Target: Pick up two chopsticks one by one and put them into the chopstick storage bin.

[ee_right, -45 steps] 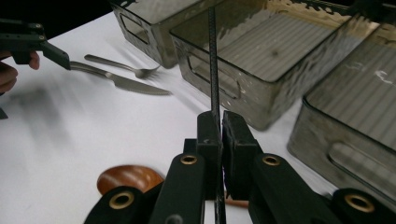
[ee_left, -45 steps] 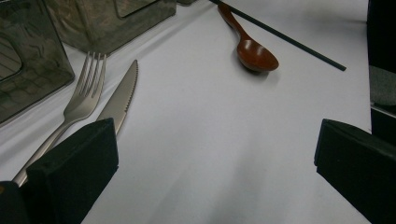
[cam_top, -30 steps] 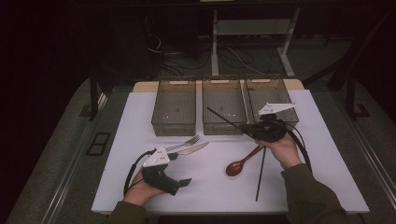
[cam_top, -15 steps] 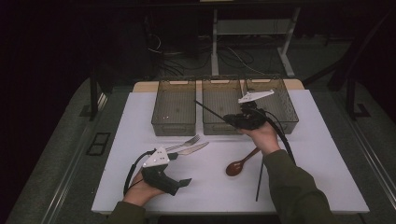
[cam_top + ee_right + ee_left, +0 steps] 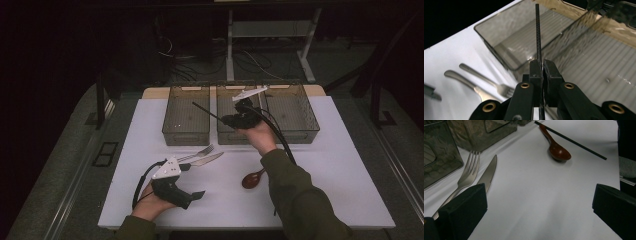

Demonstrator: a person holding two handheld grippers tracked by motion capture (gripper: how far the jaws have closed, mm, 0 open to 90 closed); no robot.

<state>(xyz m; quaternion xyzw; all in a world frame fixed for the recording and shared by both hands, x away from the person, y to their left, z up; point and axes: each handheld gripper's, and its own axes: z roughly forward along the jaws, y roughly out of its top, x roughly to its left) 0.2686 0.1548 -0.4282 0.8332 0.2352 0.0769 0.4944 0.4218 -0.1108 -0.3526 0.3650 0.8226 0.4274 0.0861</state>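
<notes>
Right gripper (image 5: pixel 542 65) pinches a chopstick (image 5: pixel 538 32) above the bins (image 5: pixel 185 131). Left gripper (image 5: pixel 539 205) rests on the table (image 5: pixel 320 165), jaws spread.

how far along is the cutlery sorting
Early on: the three bins look empty. In hand: the right gripper is shut on one black chopstick, held over the bins. Left: the fork, knife, spoon and second chopstick lie on the table.

I see three bins (image 5: pixel 186 131) side by side at the mat's (image 5: pixel 345 165) back. Fork (image 5: pixel 196 152) and knife (image 5: pixel 205 160) lie front-left, spoon (image 5: pixel 252 179) to their right.
</notes>
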